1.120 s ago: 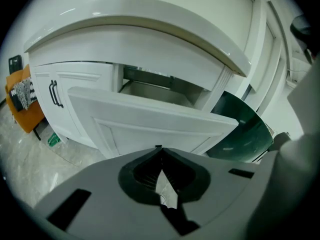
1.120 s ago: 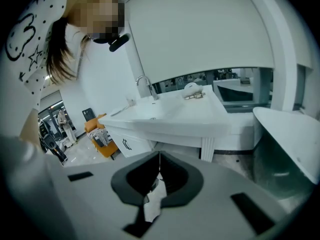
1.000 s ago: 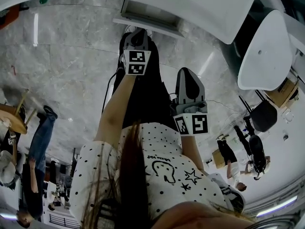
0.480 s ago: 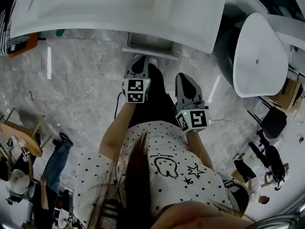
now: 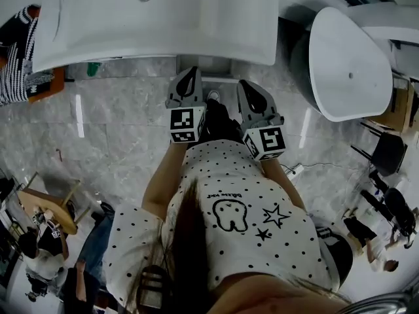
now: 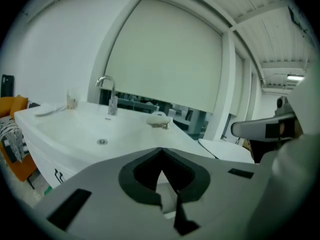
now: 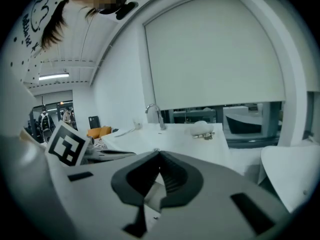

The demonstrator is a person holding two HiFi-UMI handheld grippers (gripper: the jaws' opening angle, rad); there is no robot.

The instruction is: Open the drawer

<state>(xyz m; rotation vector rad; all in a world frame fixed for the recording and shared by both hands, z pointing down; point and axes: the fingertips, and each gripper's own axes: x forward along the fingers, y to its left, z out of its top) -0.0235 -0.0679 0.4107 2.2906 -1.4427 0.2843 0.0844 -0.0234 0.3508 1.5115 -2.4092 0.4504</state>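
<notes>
**Tools.** The left gripper (image 5: 188, 74) has its jaws closed tip to tip, with nothing between them. The right gripper (image 5: 247, 87) is likewise closed and empty. Both are held side by side, apart from each other, in front of the person's dotted shirt (image 5: 229, 208). They point toward a white basin (image 5: 163, 25), and neither touches anything.

**Task item.** The drawer (image 5: 203, 64) shows as a grey box under the basin's front edge. In the head view it lies just beyond the two gripper tips and between them. The basin covers most of it, so whether it stands open cannot be told.

**Surroundings.**
- A tap (image 6: 107, 91) stands at the basin's far side.
- A small white item (image 6: 159, 119) lies on the basin top to the tap's right.
- The floor (image 5: 111, 129) is grey marble.
- A white tub (image 5: 347, 64) stands to the right of the basin, clear of it.
</notes>
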